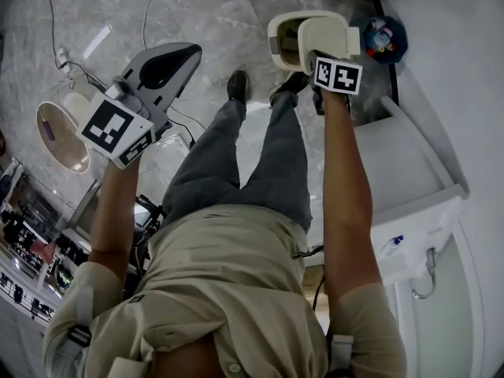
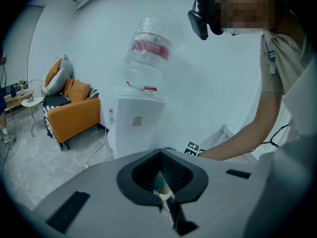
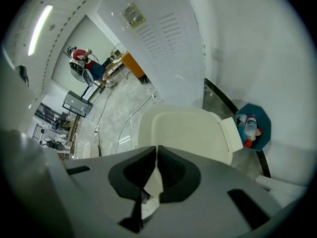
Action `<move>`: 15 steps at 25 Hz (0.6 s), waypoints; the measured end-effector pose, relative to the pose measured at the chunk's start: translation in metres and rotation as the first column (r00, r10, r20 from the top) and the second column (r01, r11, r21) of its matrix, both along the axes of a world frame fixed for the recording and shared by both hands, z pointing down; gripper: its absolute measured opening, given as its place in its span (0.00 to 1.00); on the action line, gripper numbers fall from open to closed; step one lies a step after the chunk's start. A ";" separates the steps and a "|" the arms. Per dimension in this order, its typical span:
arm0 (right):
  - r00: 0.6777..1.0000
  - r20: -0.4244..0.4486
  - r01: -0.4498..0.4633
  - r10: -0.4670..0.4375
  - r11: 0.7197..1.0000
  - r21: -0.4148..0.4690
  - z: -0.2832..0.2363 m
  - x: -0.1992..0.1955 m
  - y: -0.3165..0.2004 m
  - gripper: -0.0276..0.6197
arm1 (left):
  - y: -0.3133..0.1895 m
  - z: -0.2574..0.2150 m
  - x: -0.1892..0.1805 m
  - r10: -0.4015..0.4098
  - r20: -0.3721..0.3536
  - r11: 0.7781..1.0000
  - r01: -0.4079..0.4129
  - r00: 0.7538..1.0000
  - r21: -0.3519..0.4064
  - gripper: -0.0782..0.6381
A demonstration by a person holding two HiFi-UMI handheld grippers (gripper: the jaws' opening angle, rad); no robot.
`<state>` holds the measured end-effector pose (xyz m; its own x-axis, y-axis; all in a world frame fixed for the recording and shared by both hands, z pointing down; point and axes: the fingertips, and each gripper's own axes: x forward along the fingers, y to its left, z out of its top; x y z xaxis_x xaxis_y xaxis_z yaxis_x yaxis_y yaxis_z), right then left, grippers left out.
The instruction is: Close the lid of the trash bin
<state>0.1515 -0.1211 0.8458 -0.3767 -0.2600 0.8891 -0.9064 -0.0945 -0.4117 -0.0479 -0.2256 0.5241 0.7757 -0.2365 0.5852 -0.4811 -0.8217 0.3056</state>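
The cream trash bin (image 1: 277, 44) stands on the marble floor by the wall, beyond the person's feet. Its lid (image 1: 327, 32) is raised and tilted over the opening, part of which still shows. My right gripper (image 1: 317, 57) is shut with nothing in it, its tips at the lid's near side. In the right gripper view the lid (image 3: 184, 132) fills the space just past the right gripper (image 3: 156, 148). My left gripper (image 1: 189, 51) is held off to the left, away from the bin, also shut and empty. The left gripper (image 2: 159, 153) points at the room instead.
A teal bin (image 1: 384, 36) with bottles sits right of the trash bin against the wall. A white cabinet (image 1: 409, 179) is at the right. A round white side table (image 1: 63, 136) and floor cables lie left. A water dispenser (image 2: 133, 125) and an orange armchair (image 2: 74, 110) stand nearby.
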 end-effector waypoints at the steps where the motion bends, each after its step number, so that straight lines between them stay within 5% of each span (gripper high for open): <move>1: 1.000 0.002 0.012 -0.012 1.000 -0.008 0.005 -0.004 0.000 0.08 | 0.000 0.002 -0.003 -0.006 0.001 1.000 0.006 1.000 -0.002 0.13; 15: 0.984 -0.007 0.176 -0.177 0.981 -0.080 0.071 -0.052 0.002 0.08 | 0.008 0.037 -0.060 -0.110 0.027 0.993 0.111 0.994 -0.028 0.13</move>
<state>0.0994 -0.1196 0.9172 -0.3974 -0.1194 0.9099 -0.9175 0.0354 -0.3961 -0.1080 -0.2179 0.5615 0.7303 -0.3023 0.6126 -0.5766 -0.7537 0.3155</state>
